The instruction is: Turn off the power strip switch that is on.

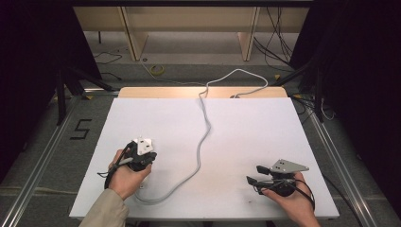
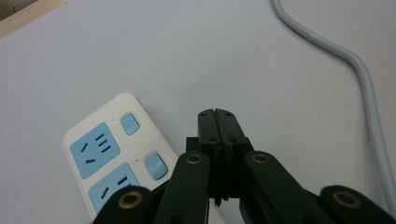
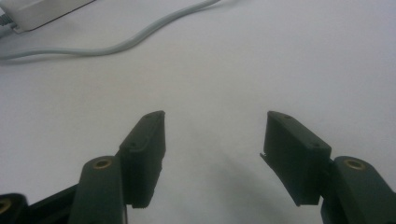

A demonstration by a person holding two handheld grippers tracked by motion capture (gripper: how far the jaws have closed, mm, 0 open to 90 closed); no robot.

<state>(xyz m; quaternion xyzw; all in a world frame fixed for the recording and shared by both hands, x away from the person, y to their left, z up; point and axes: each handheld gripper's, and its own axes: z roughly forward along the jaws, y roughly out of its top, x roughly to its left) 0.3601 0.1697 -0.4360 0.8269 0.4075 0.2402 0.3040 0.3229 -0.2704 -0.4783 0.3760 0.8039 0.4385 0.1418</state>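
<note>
Left gripper with jaws pressed together, nothing between, hovering just beside white power strip with blue sockets, at near-left of white table. Grey cable trailing across table to far edge. Right gripper near-right, jaws apart, empty.

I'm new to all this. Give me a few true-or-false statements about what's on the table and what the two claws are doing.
1. The left claw is shut with nothing between its jaws. True.
2. The right claw grips the grey cable. False: it is open over bare table.
3. The power strip has blue sockets. True.
4. The power strip lies beside the right claw. False: it lies by the left claw.
5. The cable runs off the table's far edge. True.
</note>
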